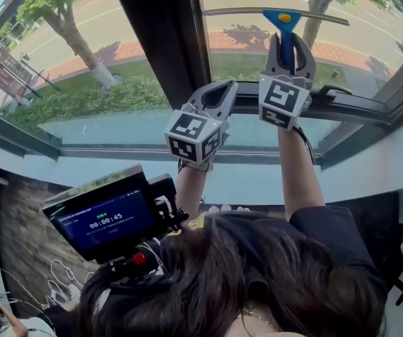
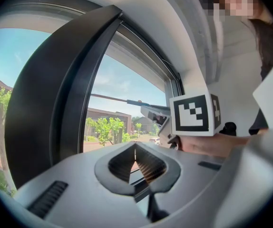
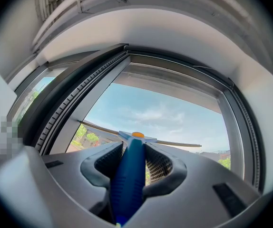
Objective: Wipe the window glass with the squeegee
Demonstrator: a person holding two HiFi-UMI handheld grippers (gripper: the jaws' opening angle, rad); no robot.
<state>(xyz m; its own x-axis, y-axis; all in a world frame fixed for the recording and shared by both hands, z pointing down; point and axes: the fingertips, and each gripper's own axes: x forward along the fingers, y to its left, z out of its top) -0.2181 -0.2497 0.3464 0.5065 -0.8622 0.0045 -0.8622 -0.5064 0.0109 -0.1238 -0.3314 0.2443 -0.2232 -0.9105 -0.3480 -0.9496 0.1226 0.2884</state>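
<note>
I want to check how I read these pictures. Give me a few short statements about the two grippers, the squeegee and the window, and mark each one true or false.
1. The right gripper is shut on the squeegee. True.
2. The left gripper holds a cloth. False: its fingers are together with nothing between them.
3. The squeegee is up at the pane to the right of the dark mullion. True.
4. The squeegee's handle is red. False: the handle is blue.
</note>
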